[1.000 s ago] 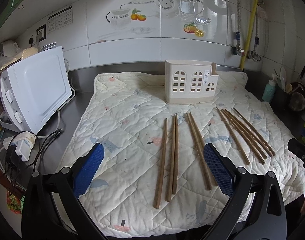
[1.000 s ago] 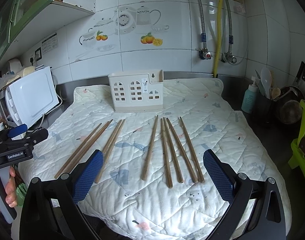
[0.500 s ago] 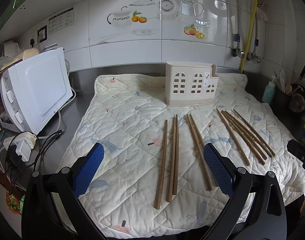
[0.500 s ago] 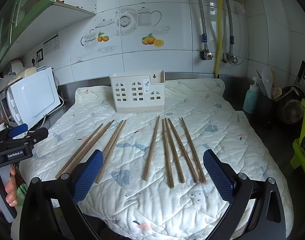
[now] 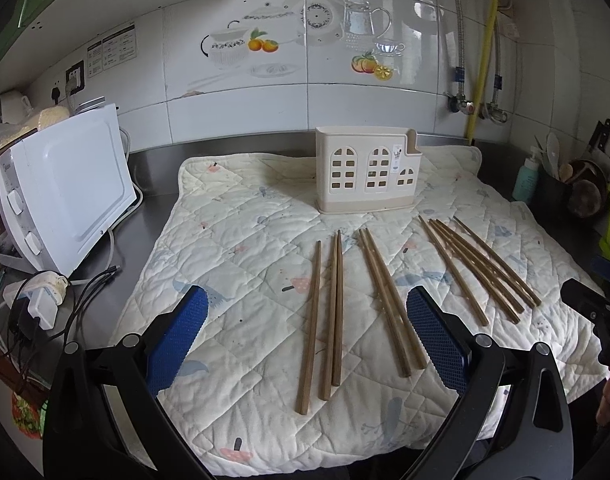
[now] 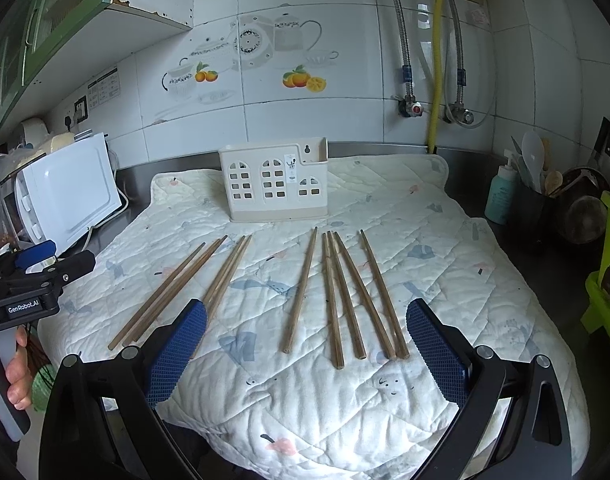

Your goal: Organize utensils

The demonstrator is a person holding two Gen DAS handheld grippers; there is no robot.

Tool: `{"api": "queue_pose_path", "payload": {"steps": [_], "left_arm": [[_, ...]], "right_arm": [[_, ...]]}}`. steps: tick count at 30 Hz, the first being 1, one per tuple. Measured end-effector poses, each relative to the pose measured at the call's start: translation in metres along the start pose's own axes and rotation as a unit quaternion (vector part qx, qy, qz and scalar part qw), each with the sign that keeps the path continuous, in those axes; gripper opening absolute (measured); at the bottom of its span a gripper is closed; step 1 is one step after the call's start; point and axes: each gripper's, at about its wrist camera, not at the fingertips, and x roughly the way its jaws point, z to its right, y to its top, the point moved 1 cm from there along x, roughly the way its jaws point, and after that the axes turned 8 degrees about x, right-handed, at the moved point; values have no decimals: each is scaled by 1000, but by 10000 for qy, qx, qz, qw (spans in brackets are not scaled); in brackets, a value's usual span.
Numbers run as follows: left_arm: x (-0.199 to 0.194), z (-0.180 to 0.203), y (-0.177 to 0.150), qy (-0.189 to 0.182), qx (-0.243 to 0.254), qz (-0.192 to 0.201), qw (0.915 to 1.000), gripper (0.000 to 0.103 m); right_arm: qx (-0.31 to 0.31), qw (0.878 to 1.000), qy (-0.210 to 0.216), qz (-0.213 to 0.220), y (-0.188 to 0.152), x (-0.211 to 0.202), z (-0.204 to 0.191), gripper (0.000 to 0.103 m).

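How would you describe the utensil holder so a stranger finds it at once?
Start at the quilted mat on the steel counter. At its far edge, near the tiled wall, stands the cream utensil holder. Unlike the flat chopsticks before it, it is upright, with arched window cut-outs.

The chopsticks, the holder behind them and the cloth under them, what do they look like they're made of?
Chopsticks: likely wood or bamboo, going by the matte brown colour and faint grain. Holder: probably moulded plastic, cream, smooth with a slight sheen and cut-out window shapes. Cloth: quilted fabric, soft and matte, with stitched diamond lines and a small printed pattern.
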Motion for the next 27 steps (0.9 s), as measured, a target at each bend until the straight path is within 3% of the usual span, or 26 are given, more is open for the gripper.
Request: {"api": "queue_pose_path", "payload": {"steps": [27], "left_arm": [[-7,4,-7,-238,21,150,9996,98]], "right_arm": [[75,9999,-60,121,-1,-5,8,97]]}}
